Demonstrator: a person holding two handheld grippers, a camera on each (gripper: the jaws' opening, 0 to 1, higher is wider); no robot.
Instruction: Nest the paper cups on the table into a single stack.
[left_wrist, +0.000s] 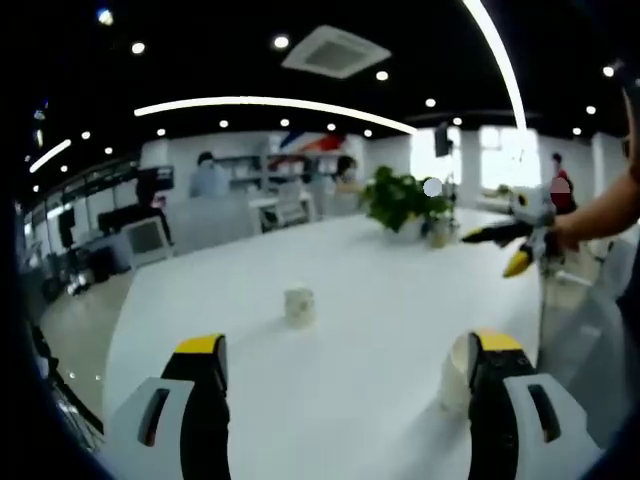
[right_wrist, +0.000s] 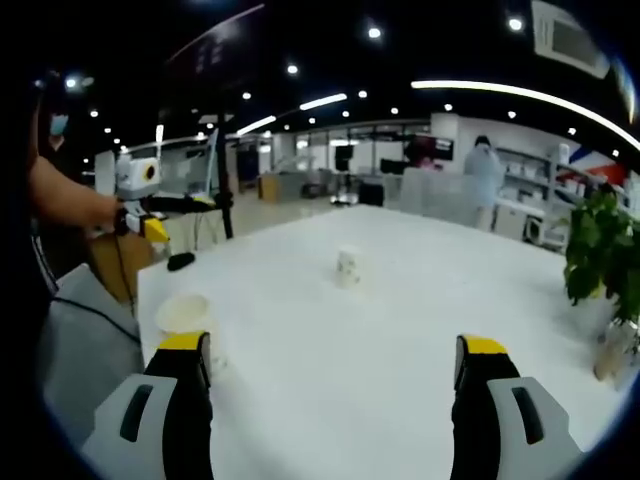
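Two white paper cups stand apart on the white table (left_wrist: 390, 280). One cup (left_wrist: 299, 306) is upright near the middle, ahead of my left gripper (left_wrist: 350, 350), which is open and holds nothing. The other cup (left_wrist: 457, 372) sits close in, half hidden behind that gripper's right jaw. From the right gripper view, the middle cup (right_wrist: 347, 266) stands farther off and the near cup (right_wrist: 185, 314) is just beyond the left jaw. My right gripper (right_wrist: 335, 350) is open and empty. Each gripper also shows in the other's view, held in a hand: right gripper (left_wrist: 497, 248), left gripper (right_wrist: 183, 214).
A potted plant (left_wrist: 404, 200) stands at the table's far end, also at the right edge (right_wrist: 603, 250). A small black object (right_wrist: 181, 261) lies near the table's corner. Beyond the table are office desks, chairs and standing people.
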